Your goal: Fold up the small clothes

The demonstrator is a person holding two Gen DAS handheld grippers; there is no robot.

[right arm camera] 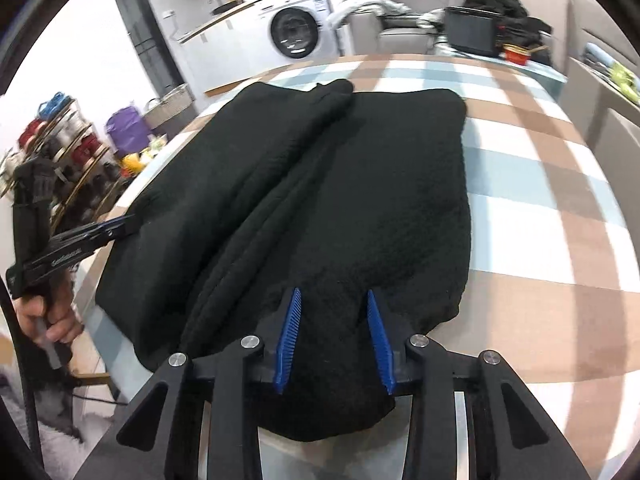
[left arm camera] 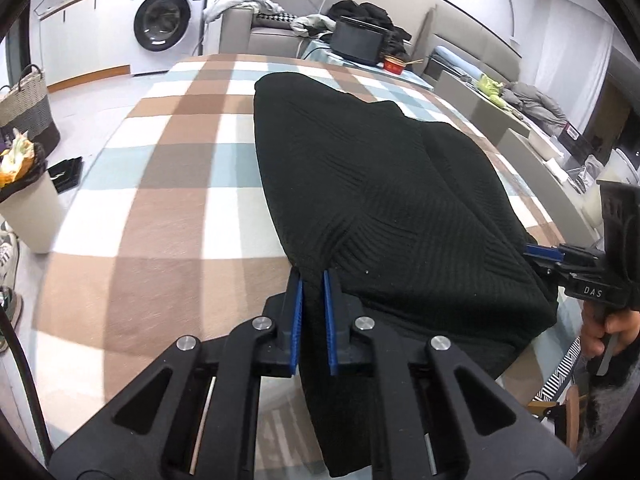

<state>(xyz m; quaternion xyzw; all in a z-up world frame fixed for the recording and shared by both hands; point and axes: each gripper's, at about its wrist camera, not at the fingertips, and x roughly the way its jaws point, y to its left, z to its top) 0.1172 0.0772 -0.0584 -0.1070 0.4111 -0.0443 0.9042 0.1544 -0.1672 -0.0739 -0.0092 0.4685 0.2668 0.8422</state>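
Observation:
A black ribbed knit garment (left arm camera: 360, 168) (right arm camera: 320, 184) lies lengthwise on a table under a checked brown, blue and white cloth (left arm camera: 180, 184) (right arm camera: 540, 184). It is folded over itself along a long central ridge. My left gripper (left arm camera: 312, 280) is shut on the near left edge, with fabric pinched between its blue pads. In the right wrist view the left gripper (right arm camera: 128, 222) meets the garment's left side. My right gripper (right arm camera: 333, 292) holds a thick bunch of the near edge between wider-set pads. It also shows at the far right of the left wrist view (left arm camera: 536, 250).
A washing machine (left arm camera: 162, 20) and counter stand at the back. A bin (left arm camera: 28, 208) and a woven basket (left arm camera: 24, 100) are on the floor to the left. A sofa with clothes (left arm camera: 360, 12) is behind the table, and a shelf rack (right arm camera: 68, 148) stands at the left.

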